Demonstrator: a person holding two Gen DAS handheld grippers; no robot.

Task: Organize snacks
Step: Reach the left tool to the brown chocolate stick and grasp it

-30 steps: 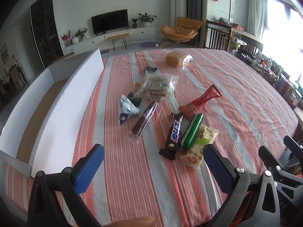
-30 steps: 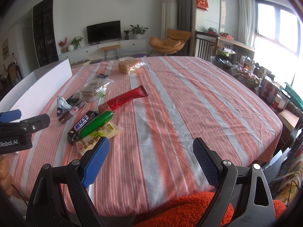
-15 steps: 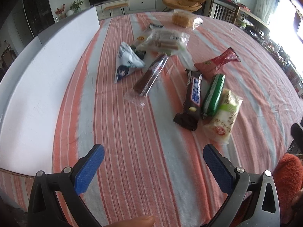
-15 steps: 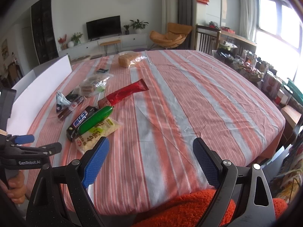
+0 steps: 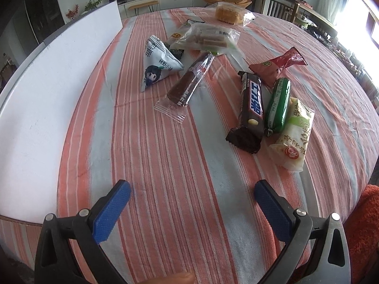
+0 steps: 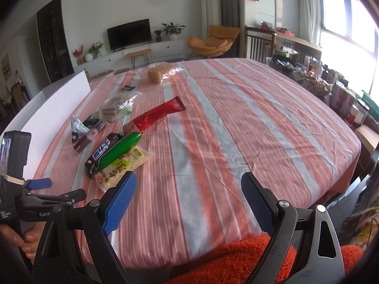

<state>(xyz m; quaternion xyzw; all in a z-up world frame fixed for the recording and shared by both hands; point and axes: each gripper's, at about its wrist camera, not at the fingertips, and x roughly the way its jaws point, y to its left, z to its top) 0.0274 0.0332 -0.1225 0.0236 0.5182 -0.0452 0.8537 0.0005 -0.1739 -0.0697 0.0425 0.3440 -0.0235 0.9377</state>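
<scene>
Two pairs of tongs were in your hands, and both stood wide apart with nothing between them. The left tongs [image 5: 192, 195] hovered low over the striped counter [image 5: 165, 165], short of the snacks. The right tongs [image 6: 189, 190] hung back at the counter's near edge.

Going left to right in the left wrist view: a long white box [image 5: 47, 90] ran along the counter's left side, which I judged to be where the snacks belong. Beside it lay one white triangular pouch [image 5: 158, 67] with a cartoon face. Next came one brown bar in clear wrap [image 5: 189, 82], lying at a slant. Behind it sat one clear bag of wafers [image 5: 210, 40], partly covering two small packets I could not read. Farther back lay one bag of bread [image 5: 231, 15]. Right of the brown bar lay one dark chocolate bar [image 5: 251, 108], then one green sausage stick [image 5: 278, 105] touching it, one red packet [image 5: 278, 66] behind them, and one pale rice cracker pack [image 5: 296, 133] partly under the green stick.

That made about ten snacks, all on the counter and none in the box that I could see.

To do this step well, I judged you should take the nearest loose item first. The clear-wrapped bar or the chocolate bar suited the left tongs. Close across the narrow width at the middle, since slippery wrap may slide at the ends.
</scene>
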